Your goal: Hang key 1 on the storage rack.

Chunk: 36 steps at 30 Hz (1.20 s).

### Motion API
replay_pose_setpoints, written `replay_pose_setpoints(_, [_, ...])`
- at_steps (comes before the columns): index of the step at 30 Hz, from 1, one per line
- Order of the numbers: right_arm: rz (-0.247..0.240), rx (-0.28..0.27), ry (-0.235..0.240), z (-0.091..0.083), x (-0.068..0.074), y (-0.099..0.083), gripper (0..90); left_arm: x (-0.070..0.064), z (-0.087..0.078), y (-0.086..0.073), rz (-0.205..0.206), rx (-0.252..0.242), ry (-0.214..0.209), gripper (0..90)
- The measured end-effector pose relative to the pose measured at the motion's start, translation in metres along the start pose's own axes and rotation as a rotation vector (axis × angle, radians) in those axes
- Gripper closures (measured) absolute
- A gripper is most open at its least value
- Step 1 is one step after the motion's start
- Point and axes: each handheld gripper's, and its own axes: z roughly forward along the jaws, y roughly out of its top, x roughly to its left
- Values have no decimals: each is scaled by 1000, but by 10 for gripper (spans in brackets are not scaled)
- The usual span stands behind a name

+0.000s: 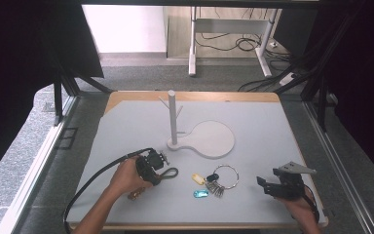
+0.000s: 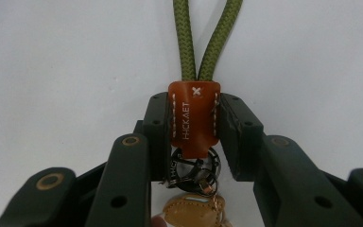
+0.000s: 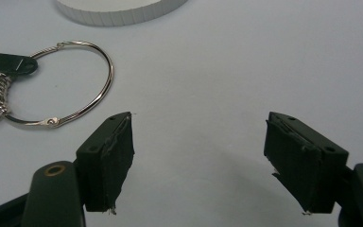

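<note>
I see my left claw (image 2: 194,124) pinched on the glossy orange leather tab (image 2: 194,120) of a keychain, low on the left of the grey bench (image 1: 126,126); its braided olive cord loop (image 2: 207,38) lies ahead on the matte surface. My right claw (image 3: 198,161) stands wide, holding nothing, beside a thin round steel key ring (image 3: 71,85).
</note>
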Motion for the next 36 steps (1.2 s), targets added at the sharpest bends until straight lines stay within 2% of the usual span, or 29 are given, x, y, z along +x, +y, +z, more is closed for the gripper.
replay_pose_setpoints(5, [4,-3,-3,-1,-2,0,250,-1,-2,-1,8,-20,8,668])
replay_pose_setpoints(7, [5,-5,-4,-1,-3,0,250,-1,-5,-2,7,-34,0,668])
replay_pose_setpoints(10, [11,-4,-6,-1,-3,0,251,2,-19,-5,1,-83,-26,668])
replay_pose_setpoints(13, [9,-4,-6,-1,-3,0,251,3,-29,-8,-3,-117,-27,668])
replay_pose_setpoints(14, [6,-3,-5,-1,-3,0,251,4,-39,-11,-15,-158,-37,668])
replay_pose_setpoints(15, [5,-4,-5,-1,-3,0,251,4,-39,-11,-15,-158,-37,668])
replay_pose_setpoints(16, [5,-4,-5,-1,-3,0,251,5,-49,-15,-27,-200,-35,668])
replay_pose_setpoints(19, [8,-5,-5,-1,-2,0,251,5,-57,-17,-29,-226,-36,668])
replay_pose_setpoints(20, [9,-5,-5,-2,-2,0,251,6,-65,-19,-30,-255,-40,668])
replay_pose_setpoints(24, [8,-5,-7,-2,-3,0,251,8,-77,-22,-41,-286,-40,668])
replay_pose_setpoints(32, [11,-2,-7,-1,-4,-1,251,8,-88,-25,-45,-334,-53,668])
replay_pose_setpoints(36, [14,-5,-7,-2,-4,-1,251,9,-94,-25,-40,-334,-45,668])
